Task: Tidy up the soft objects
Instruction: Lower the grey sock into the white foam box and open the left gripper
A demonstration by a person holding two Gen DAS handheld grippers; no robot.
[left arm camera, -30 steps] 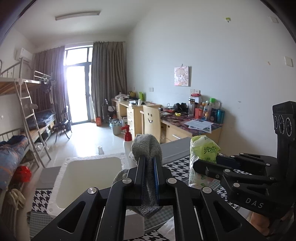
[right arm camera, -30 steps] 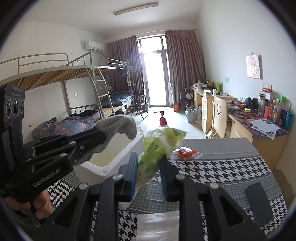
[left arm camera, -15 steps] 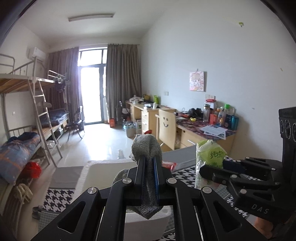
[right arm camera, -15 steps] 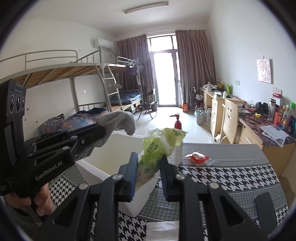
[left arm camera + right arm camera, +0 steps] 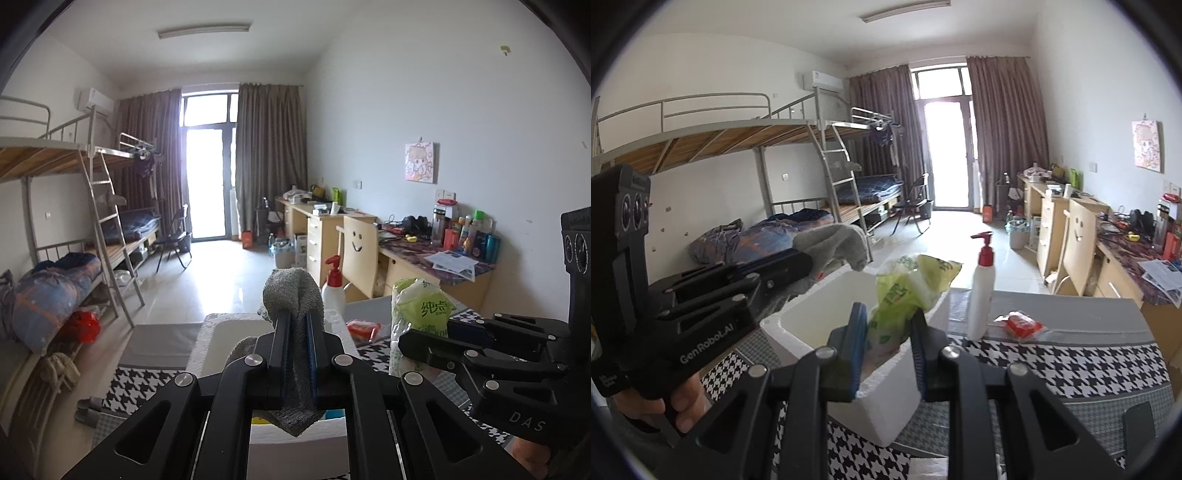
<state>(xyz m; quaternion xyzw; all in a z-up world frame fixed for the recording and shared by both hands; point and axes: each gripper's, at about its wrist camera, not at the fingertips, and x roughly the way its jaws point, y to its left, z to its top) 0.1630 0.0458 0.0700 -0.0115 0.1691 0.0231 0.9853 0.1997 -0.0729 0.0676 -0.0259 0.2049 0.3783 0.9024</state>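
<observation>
1. Grey knitted cloth [image 5: 293, 295] is clamped between the nearly closed fingers of the left gripper [image 5: 295, 325]; its upper fold is seen above the fingertips, its lower end hanging below them.
2. A green-and-white crinkled plastic tissue pack [image 5: 905, 299] is pinched between the fingers of the right gripper [image 5: 886, 332], which are parted only by the pack's width.
3. Both items are held over the open white foam box [image 5: 886, 398], which is set on the black-and-white houndstooth tablecloth [image 5: 1052, 362].
4. A white pump bottle with a red top [image 5: 982, 288] is shown upright just beside the box, with a red packet [image 5: 1021, 325] near it.
</observation>
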